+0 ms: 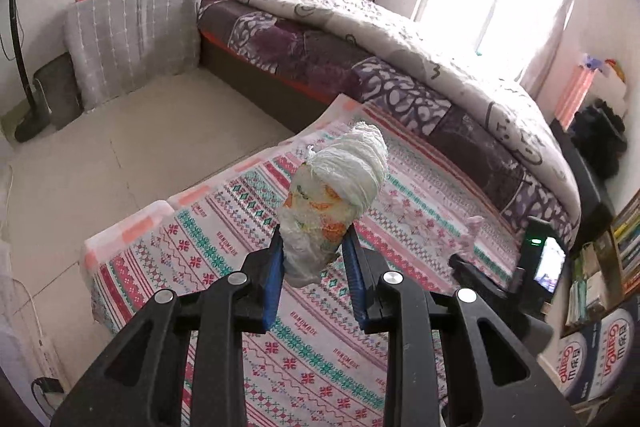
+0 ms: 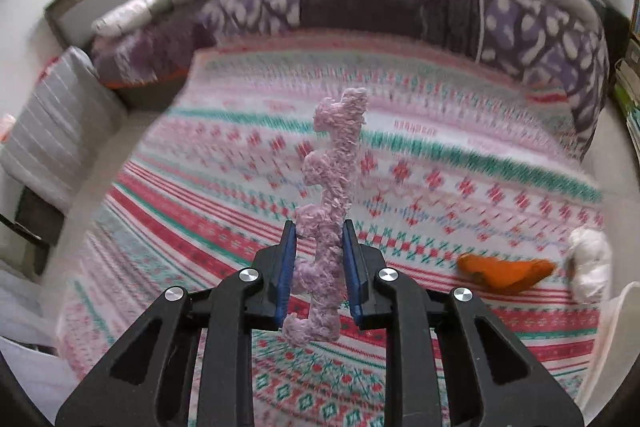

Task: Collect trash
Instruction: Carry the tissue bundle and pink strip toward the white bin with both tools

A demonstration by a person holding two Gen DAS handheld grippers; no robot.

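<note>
My left gripper point(image 1: 314, 247) is shut on a rolled-up white diaper with an orange print point(image 1: 336, 195) and holds it in the air above the patterned mat point(image 1: 248, 227). My right gripper point(image 2: 319, 247) is shut on a long twisted strip of pink tissue point(image 2: 334, 187), which stands upright between the blue pads above the same mat point(image 2: 440, 147). An orange peel point(image 2: 506, 273) and a crumpled white tissue point(image 2: 590, 263) lie on the mat at the right of the right wrist view. More pink tissue scraps point(image 1: 468, 231) lie on the mat in the left wrist view.
A bed with a purple sheet and white quilt point(image 1: 360, 27) borders the mat. A grey covered cushion point(image 1: 132, 35) leans by the headboard. A fan stand point(image 1: 24, 75) is at the left wall. Boxes and shelves point(image 1: 600, 307) stand at the right.
</note>
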